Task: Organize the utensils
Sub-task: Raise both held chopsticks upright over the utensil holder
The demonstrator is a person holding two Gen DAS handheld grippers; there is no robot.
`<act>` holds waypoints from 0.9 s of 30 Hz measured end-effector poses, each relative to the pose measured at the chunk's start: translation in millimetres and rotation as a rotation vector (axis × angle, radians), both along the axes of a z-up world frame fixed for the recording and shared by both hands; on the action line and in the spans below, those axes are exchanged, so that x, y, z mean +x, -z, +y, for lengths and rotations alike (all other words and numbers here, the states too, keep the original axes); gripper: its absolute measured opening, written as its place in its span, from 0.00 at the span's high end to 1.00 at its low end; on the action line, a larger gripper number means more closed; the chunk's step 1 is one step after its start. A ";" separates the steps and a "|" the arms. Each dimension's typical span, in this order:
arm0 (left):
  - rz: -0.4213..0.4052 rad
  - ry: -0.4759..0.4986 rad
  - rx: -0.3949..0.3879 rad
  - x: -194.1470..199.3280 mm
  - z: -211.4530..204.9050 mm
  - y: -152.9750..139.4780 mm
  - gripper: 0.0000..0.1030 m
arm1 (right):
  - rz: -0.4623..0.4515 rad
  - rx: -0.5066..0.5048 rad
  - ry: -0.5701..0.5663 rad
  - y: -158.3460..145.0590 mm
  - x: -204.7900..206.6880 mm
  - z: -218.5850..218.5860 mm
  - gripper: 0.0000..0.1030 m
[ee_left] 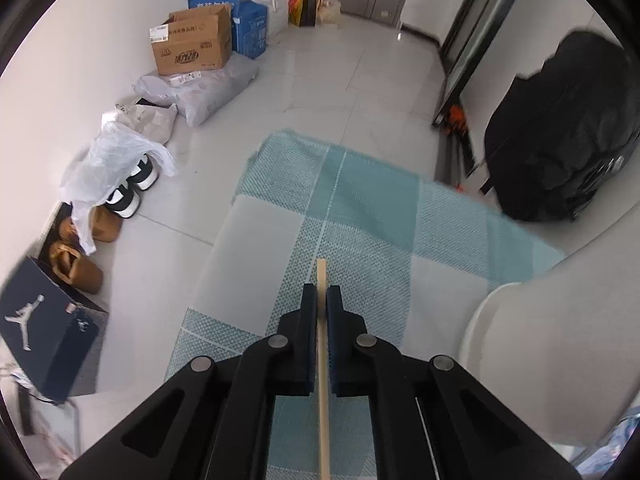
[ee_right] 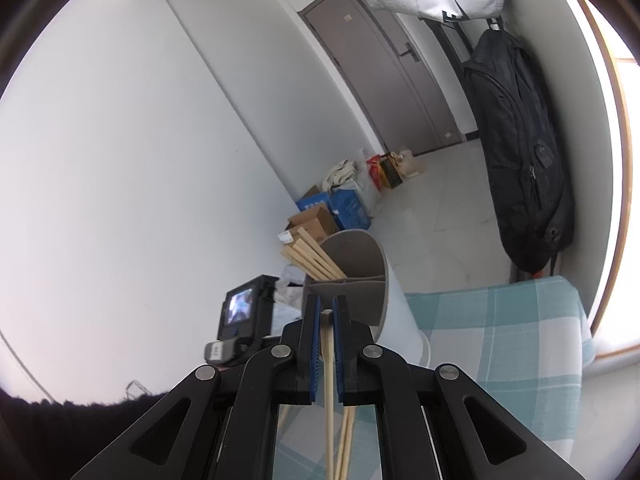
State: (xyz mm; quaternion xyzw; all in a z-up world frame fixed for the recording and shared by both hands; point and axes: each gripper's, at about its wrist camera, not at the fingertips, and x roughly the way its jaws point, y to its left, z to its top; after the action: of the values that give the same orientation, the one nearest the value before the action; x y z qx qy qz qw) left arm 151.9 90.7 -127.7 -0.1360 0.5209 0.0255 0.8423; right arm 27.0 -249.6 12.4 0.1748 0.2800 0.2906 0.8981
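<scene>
Checked teal-and-white cloth [ee_left: 360,208] covers the work surface; tiled floor and cardboard boxes [ee_left: 192,44] fill the upper left of the left wrist view.

Left gripper [ee_left: 321,292], lower centre: jaws closed on a single wooden chopstick [ee_left: 322,360], which runs up between the blue pads, its tip poking out just past the fingertips. It points steeply down at the cloth. A white rounded rim [ee_left: 480,320] sits at the lower right; likely the holder, cannot confirm.

Right gripper [ee_right: 327,304], lower centre of the right wrist view: jaws closed on another chopstick [ee_right: 329,380], its end level with the fingertips. More sticks [ee_right: 346,440] show below the jaws; whether they are held I cannot tell.

Utensil holder [ee_right: 396,304], white outside, grey inside, with a divider, stands just beyond the right fingertips on the cloth. A bundle of chopsticks [ee_right: 312,256] already leans in its left compartment.

Step in hand, as I judge it: each gripper has a stick secured, delivery pending. Next move calls for tilting a stick upright, aligning it over the left compartment, and releasing only once its lower end is inside the rim.
</scene>
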 end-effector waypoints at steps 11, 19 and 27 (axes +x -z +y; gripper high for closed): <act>-0.359 0.004 -0.110 -66.7 -3.1 -81.9 1.00 | -0.052 -0.020 -0.014 -4.0 -7.9 12.0 0.95; -0.456 0.090 -0.123 -87.5 -8.8 -107.0 1.00 | -0.111 -0.058 -0.007 -15.1 -18.1 25.7 0.95; -0.519 0.144 -0.139 -112.1 -11.9 -144.5 1.00 | -0.188 -0.062 -0.001 -50.7 -18.9 31.9 0.95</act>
State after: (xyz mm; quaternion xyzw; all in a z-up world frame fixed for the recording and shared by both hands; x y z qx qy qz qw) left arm 39.8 78.7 16.8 -0.1582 0.2968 -0.1057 0.9358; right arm 8.1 -217.8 63.1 0.1189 0.2033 0.2973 0.9253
